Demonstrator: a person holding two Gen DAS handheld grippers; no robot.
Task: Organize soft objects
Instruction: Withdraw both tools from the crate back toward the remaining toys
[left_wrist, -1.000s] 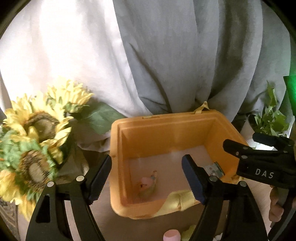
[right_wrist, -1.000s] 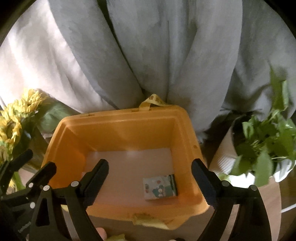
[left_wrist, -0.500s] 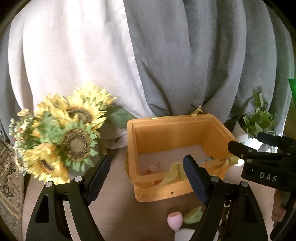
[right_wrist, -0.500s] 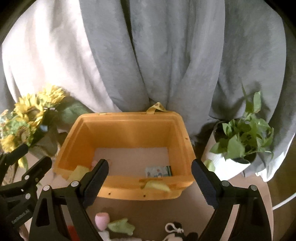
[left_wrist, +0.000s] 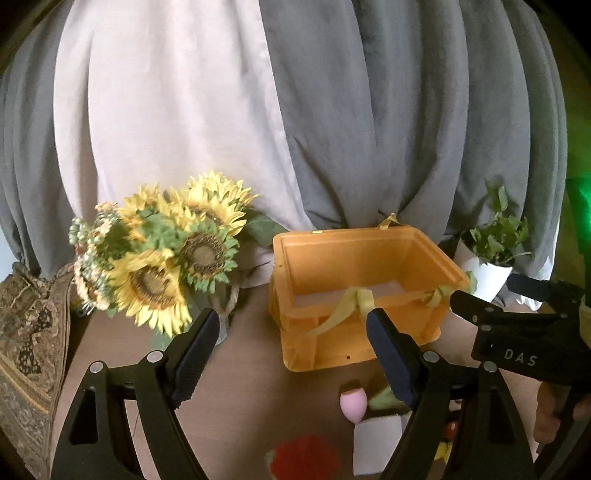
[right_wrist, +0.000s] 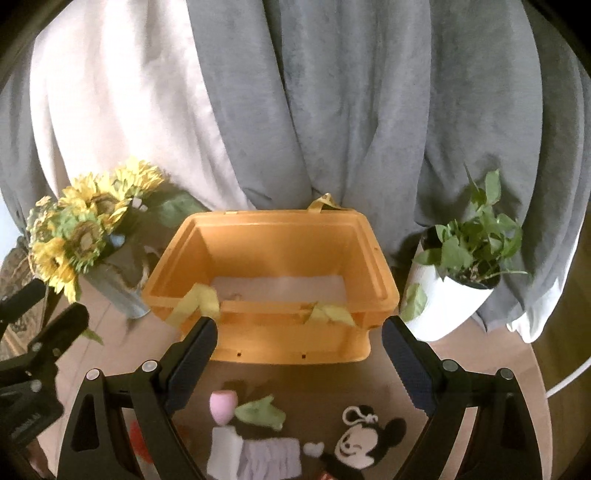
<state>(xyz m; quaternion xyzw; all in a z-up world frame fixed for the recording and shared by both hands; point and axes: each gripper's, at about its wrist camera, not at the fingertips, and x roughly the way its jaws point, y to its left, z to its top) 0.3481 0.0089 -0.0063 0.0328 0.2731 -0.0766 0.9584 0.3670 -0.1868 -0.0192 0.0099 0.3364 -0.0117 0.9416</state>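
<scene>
An orange bin with yellow straps over its near rim stands at the back of the brown table. In front of it lie soft things: a pink egg-shaped sponge, a green cloth scrap, a white block, a lilac folded cloth, a mouse plush keychain and a red plush strawberry. My left gripper is open and empty, short of the bin's left side. My right gripper is open and empty above the soft things.
A sunflower bouquet in a vase stands left of the bin. A potted green plant in a white pot stands right of it. Grey and white curtains hang behind. A patterned cloth covers the far left.
Both grippers have pulled back from over the bin and risen a little. The bin looks smaller and farther now, and the soft things on the table have come into view.
</scene>
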